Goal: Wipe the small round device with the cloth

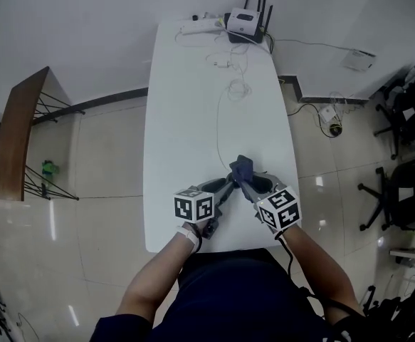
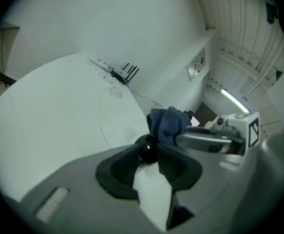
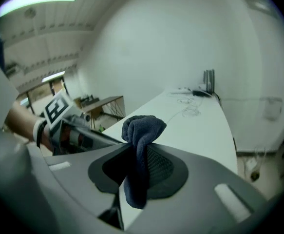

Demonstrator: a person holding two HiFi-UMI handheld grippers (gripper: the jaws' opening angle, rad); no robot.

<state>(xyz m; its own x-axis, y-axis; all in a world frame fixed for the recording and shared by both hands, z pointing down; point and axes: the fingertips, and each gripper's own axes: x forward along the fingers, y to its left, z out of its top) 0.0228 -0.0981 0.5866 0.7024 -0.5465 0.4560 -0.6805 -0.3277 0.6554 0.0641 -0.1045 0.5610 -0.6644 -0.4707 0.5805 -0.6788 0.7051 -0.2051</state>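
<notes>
Up close, the left hand-held gripper has its two dark ribbed jaws closed partway on a small round glossy black device, which sits pinched between the jaw tips. The right hand-held gripper has its jaws clamped on a dark blue terry cloth. One bunched end of the cloth bulges out past the jaw tips and the other end hangs down between the jaws.

The two hand-held grippers meet tip to tip over the near part of a long white surface, just in front of the person. In the left gripper view the bunched end of the cloth lies right against the far side of the device and appears to touch it. In the head view the cloth covers the device.

At the far end of the surface stand a white router with four black antennas and a white power strip. Thin white cables trail from them toward the middle.
</notes>
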